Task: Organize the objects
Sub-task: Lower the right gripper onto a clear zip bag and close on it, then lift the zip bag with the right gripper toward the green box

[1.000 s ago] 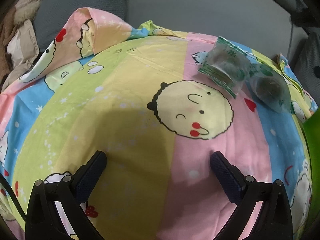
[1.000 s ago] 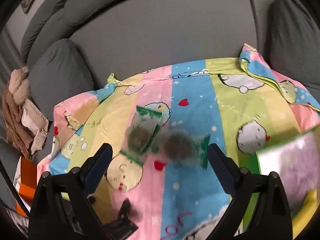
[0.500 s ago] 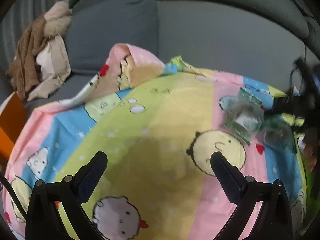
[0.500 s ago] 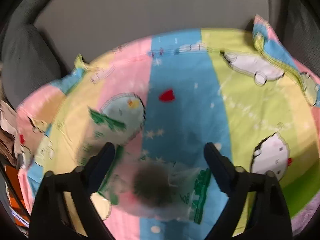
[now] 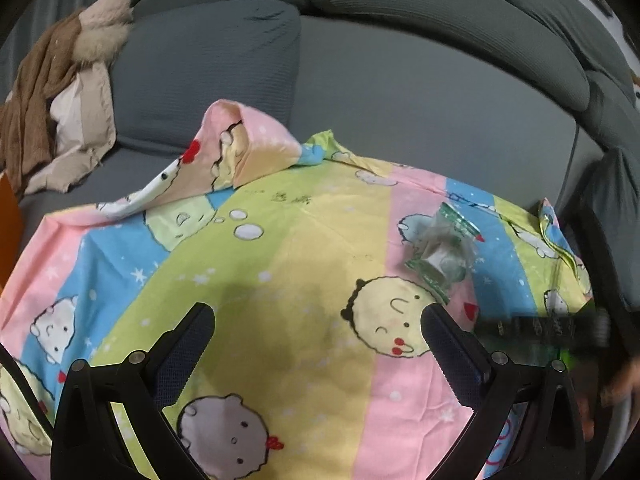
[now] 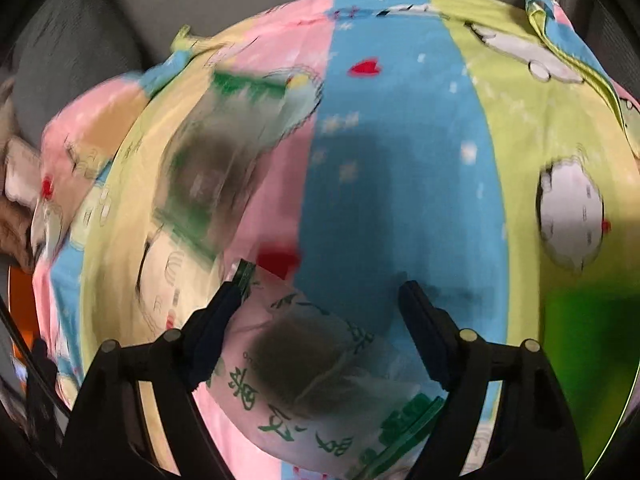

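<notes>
hovering low, right gripper (image 6: pixel 320 320) fingers apart around a clear packet (image 6: pixel 320 380) at bottom centre; left gripper (image 5: pixel 316 344) fingers apart over the cartoon sheet (image 5: pixel 280 280).

Soft, even indoor light. The right wrist view is motion-blurred; both views bend and darken toward the edges.

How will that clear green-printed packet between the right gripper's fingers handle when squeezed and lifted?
The packet will probably crumple: its clear film looks thin and creased. The dark lump inside likely carries the weight, so the ends may droop. The film looks glossy, so it could slip in the right gripper, whose jaws have just been closing around it.
</notes>
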The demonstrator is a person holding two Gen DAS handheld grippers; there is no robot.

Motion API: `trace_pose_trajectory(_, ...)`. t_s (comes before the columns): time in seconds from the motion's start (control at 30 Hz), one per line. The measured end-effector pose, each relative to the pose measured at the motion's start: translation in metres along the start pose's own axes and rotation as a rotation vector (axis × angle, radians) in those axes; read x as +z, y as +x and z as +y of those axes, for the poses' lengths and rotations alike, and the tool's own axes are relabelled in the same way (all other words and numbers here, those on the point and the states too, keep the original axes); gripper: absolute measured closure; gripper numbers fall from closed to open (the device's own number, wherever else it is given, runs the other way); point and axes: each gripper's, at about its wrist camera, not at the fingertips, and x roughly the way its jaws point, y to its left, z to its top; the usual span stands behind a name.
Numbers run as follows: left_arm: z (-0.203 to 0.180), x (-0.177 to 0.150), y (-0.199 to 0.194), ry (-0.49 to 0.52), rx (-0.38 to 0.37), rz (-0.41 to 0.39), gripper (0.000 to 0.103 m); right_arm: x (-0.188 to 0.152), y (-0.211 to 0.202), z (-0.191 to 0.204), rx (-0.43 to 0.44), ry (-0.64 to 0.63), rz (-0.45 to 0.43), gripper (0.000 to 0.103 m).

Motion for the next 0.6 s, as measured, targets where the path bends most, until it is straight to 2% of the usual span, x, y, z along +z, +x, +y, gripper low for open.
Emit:
trace_pose_trajectory(0.17,0.016,-0.003,-0.008,-0.066,-0.060,0.042,0.000,-0.060,-0.015,0.014,0.152,0.007,0.011,0.022)
trace_pose_trajectory(0.23,0.019,-0.004,-0.012,-0.077,-0.095,0.053,0.000,-0.077,-0.019,0.024,0.184,-0.010,0.019,0.022)
trace_pose_trajectory(0.3,0.020,-0.006,-0.016,-0.071,-0.138,0.074,0.000,-0.089,-0.027,0.035,0.174,-0.031,0.001,0.022)
trace_pose_trajectory(0.33,0.019,-0.007,-0.017,-0.070,-0.157,0.084,0.000,-0.094,-0.033,0.037,0.158,-0.039,-0.031,0.022)
trace_pose_trajectory(0.43,0.017,-0.010,-0.016,-0.074,-0.238,0.137,0.000,-0.101,-0.058,0.036,0.131,-0.029,-0.147,0.011)
trace_pose_trajectory(0.5,0.012,-0.012,-0.013,-0.057,-0.297,0.181,0.000,-0.104,-0.076,0.025,0.153,0.003,-0.215,0.010)
trace_pose_trajectory(0.6,0.001,-0.019,-0.005,-0.049,-0.324,0.249,0.000,-0.110,-0.094,0.005,0.196,0.088,-0.282,0.010)
